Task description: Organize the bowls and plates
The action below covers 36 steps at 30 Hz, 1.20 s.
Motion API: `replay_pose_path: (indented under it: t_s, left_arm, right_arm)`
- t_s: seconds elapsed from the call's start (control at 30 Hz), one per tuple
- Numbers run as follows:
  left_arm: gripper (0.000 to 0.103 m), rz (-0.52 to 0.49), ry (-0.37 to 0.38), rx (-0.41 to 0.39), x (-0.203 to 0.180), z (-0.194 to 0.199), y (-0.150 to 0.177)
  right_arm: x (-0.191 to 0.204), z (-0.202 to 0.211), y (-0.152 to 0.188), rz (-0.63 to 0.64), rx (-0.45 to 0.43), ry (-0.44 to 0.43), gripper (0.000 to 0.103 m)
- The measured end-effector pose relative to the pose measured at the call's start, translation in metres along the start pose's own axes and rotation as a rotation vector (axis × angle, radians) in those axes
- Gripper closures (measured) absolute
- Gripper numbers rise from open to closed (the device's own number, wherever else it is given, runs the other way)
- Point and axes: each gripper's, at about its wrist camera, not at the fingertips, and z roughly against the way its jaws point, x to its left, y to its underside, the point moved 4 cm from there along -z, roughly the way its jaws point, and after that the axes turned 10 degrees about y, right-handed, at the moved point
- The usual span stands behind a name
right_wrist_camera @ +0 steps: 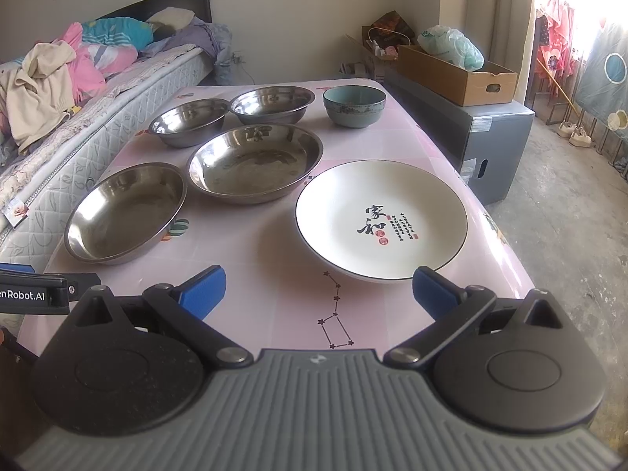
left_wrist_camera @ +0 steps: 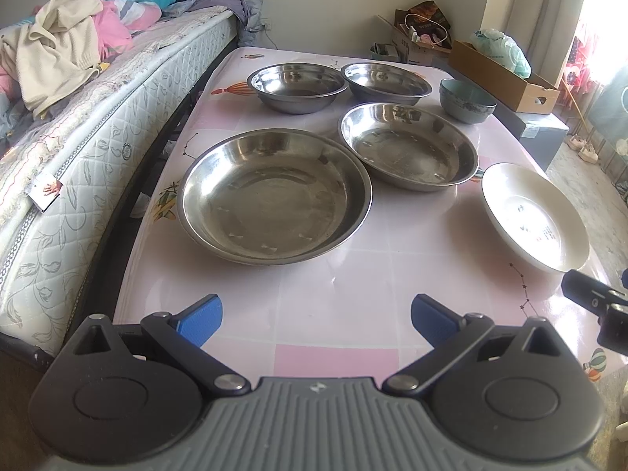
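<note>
**Handling Notes: Plates and Bowls, Nothing Yet Gripped**

While both grippers hover over the near edge of the bench (right_wrist_camera: 251, 243), neither holds anything: the left gripper (left_wrist_camera: 316, 320) and the right gripper (right_wrist_camera: 318, 292) each have their blue pads spread wide apart.

The white ceramic plate (right_wrist_camera: 380, 219) lies flat at centre right of the right wrist view, just beyond the right gripper. It is likely heavy, glazed and slippery, and will chip if knocked; pinch it at the near rim.

The large steel pan (left_wrist_camera: 274, 200) sits centre frame in the left wrist view, with a second steel pan (left_wrist_camera: 408, 145) beyond it, two steel bowls (left_wrist_camera: 298, 86) at the far end and a teal ceramic bowl (left_wrist_camera: 467, 100) at upper right. Steel items are probably light, stiff and slick; grip a rim wall.

All items are round, open side up, with no long axis.
</note>
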Motion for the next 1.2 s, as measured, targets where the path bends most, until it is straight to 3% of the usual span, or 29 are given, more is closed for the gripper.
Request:
replay_pose_path:
  t_s: [0.87, 1.2]
  left_arm:
    - [0.0, 0.009, -0.027, 0.017, 0.012, -0.009, -0.001]
    - [0.0, 0.09, -0.117, -0.028, 0.069, -0.017, -0.029]
  right_arm:
    - [-0.001, -0.007, 0.001, -0.019, -0.001, -0.013, 0.001]
    - [-0.007, -0.007, -0.027, -0.067, -0.116, -0.045, 0.001]
